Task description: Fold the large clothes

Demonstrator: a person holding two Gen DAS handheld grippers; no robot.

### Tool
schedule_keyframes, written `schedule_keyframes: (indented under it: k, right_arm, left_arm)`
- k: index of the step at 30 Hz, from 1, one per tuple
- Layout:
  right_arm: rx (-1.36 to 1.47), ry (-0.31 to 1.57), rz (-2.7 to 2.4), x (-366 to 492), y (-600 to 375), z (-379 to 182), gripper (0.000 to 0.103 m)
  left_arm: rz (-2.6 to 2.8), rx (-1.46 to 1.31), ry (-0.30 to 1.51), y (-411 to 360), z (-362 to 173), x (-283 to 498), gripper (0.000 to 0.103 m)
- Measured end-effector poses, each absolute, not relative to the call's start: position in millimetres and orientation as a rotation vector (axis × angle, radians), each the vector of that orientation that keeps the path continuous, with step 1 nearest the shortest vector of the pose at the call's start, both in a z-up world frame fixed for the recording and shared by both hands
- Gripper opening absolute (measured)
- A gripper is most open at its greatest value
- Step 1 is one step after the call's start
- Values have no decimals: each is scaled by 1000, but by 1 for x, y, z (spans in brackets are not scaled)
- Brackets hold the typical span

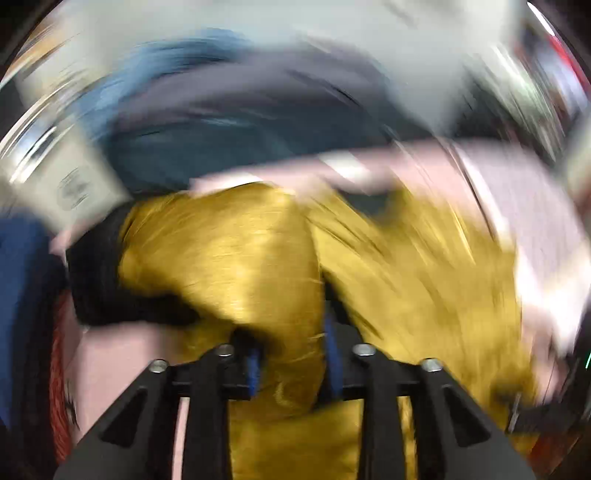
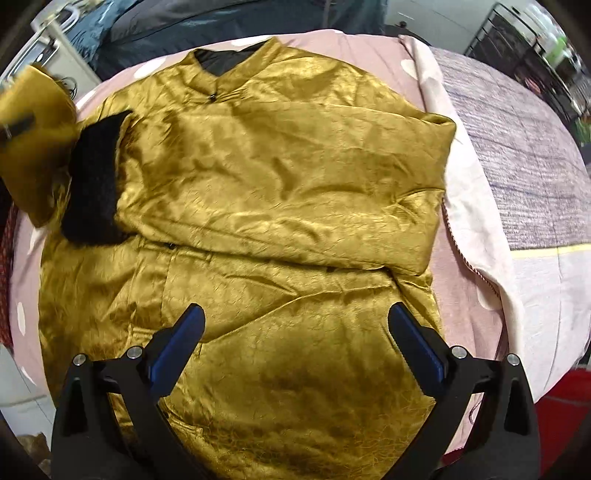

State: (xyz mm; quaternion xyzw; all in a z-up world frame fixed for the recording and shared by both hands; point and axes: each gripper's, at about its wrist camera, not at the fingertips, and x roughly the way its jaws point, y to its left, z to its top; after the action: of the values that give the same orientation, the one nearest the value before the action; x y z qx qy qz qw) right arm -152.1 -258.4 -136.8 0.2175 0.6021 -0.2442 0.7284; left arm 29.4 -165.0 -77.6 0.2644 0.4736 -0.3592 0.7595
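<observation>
A large gold satin jacket (image 2: 280, 206) with a stand collar lies front-up on a pink bedsheet (image 2: 369, 44). One sleeve is folded across its chest, ending in a black fur cuff (image 2: 94, 177). My right gripper (image 2: 295, 332) is open and empty, hovering above the jacket's lower hem. My left gripper (image 1: 291, 354) is shut on a fold of the gold fabric (image 1: 236, 258), with the black fur cuff (image 1: 96, 266) just to its left; this view is motion-blurred. In the right wrist view, the lifted other sleeve (image 2: 33, 140) shows at far left.
A grey-purple blanket (image 2: 517, 147) and a pale pink cloth (image 2: 476, 229) lie on the bed's right side. Dark blue bedding (image 2: 184, 22) is heaped beyond the collar. A black wire rack (image 2: 535, 44) stands at far right, and white furniture (image 2: 55, 48) at upper left.
</observation>
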Motion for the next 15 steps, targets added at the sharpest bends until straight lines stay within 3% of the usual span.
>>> schedule_keyframes:
  k: [1, 3, 4, 8, 15]
  right_arm:
    - [497, 1323, -549, -153, -264, -136, 98]
    - [529, 1308, -574, -159, -275, -133, 98]
    - [541, 1304, -582, -162, -279, -132, 98]
    - [566, 1297, -612, -179, -290, -132, 98]
    - [680, 1275, -580, -183, -306, -146, 98]
  left_arm:
    - [-808, 628, 1047, -178, -93, 12, 52]
    - [-848, 686, 1155, -202, -138, -20, 65]
    - [-840, 698, 1193, -205, -151, -24, 67]
    - [-869, 681, 1122, -203, -147, -38, 89]
    - [-764, 566, 1193, -151, -138, -1, 90]
